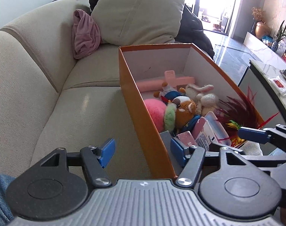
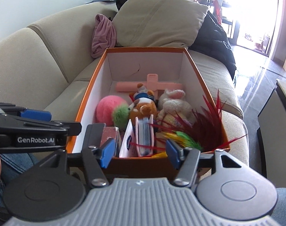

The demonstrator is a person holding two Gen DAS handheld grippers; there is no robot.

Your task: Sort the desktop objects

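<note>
Both grippers, left [image 1: 142, 153] and right [image 2: 137, 153], spread and empty, tilted downward over near end of orange box [image 2: 90, 92] of toys

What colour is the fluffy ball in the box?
Pink, with a green puff beside it; the fluffy ball shows best in the right wrist view.

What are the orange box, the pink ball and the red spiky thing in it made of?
The orange box looks like cardboard: thin flat walls, matte orange outside, plain white inside. The pink ball seems to be soft plush or felted wool, with a fuzzy, dull surface. The red spiky thing looks like dyed feathers: fine, tapering strands fanning out. Touch would settle it.
</note>
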